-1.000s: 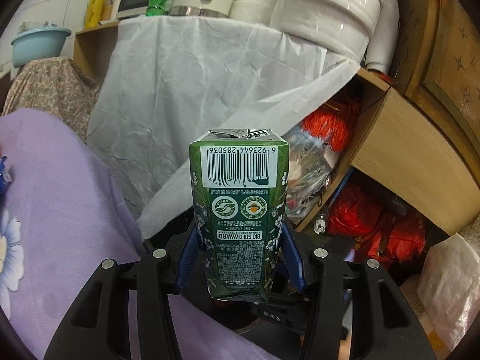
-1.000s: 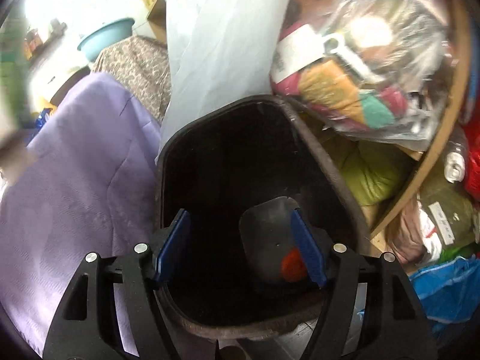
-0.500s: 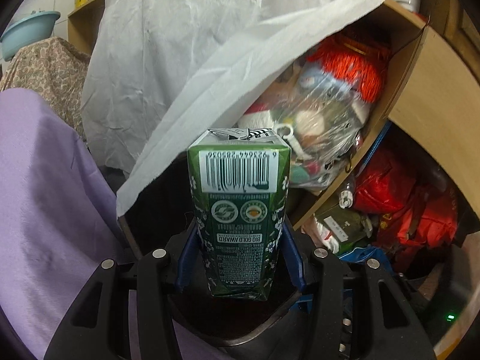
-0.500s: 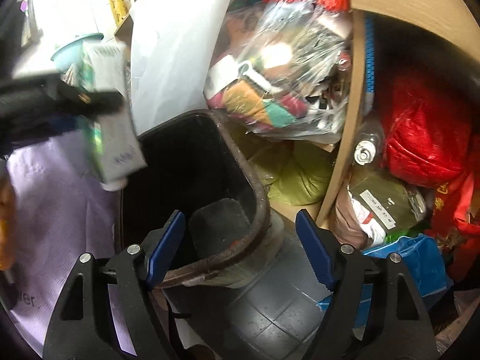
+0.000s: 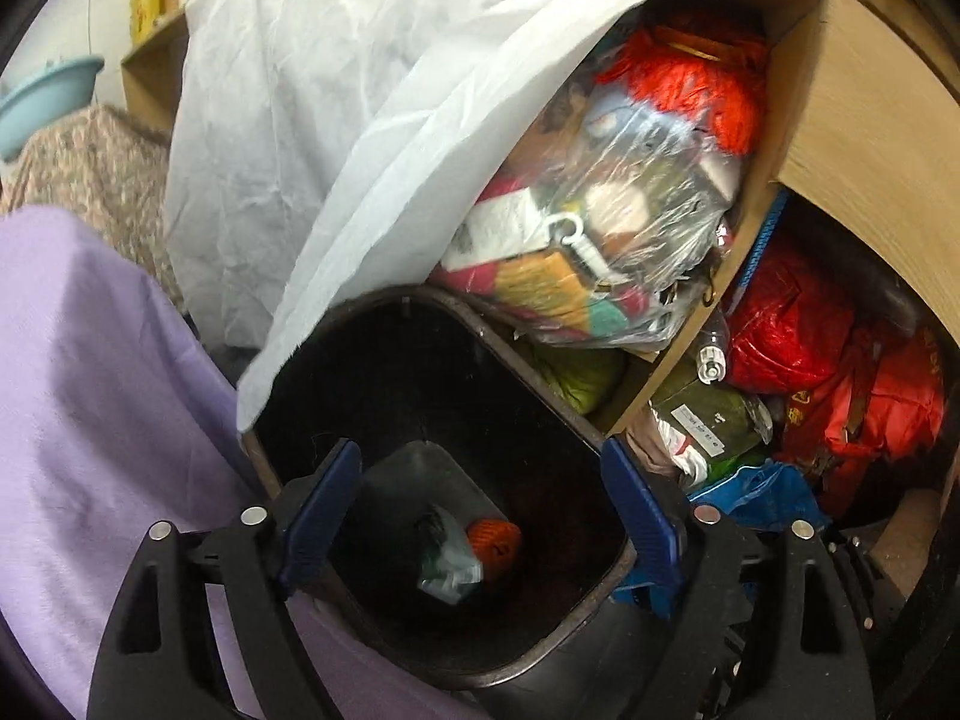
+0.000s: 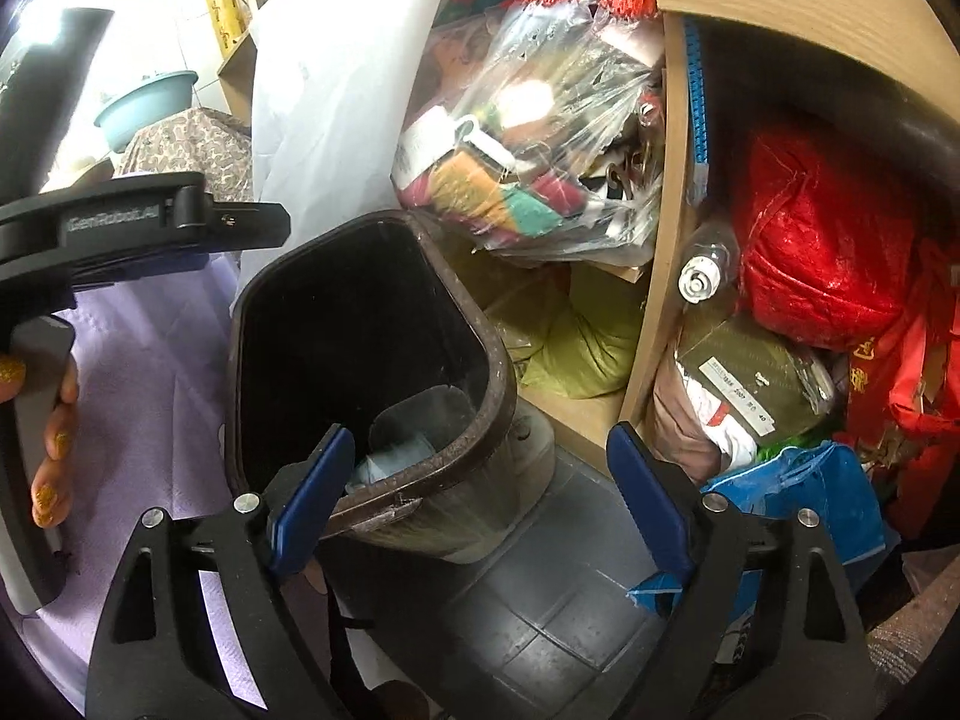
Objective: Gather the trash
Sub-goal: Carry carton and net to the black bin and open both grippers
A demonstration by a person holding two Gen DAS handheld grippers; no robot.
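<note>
A dark brown trash bin [image 5: 600, 450] stands on the floor beside the purple-covered bed. My left gripper [image 5: 480, 510] is open and empty right above the bin's mouth. The green carton [image 5: 447, 558] lies at the bin's bottom next to an orange item [image 5: 495, 540]. In the right wrist view the bin [image 6: 480, 372] is ahead on the left, and my right gripper [image 6: 480, 498] is open and empty over its near right rim. The left gripper's body [image 6: 138, 228] shows at the left there.
A purple cover [image 5: 90, 420] lies left of the bin. A white sheet [image 5: 300, 120] hangs behind it. A wooden shelf [image 6: 660, 300] on the right is stuffed with a clear bag [image 6: 540, 138], red bags [image 6: 828, 240] and a blue bag [image 6: 798, 498]. Grey floor tiles [image 6: 552, 618] lie below.
My left gripper opened and let go of the green carton, which dropped into the bin. My right gripper drew back a little to the right of the bin.
</note>
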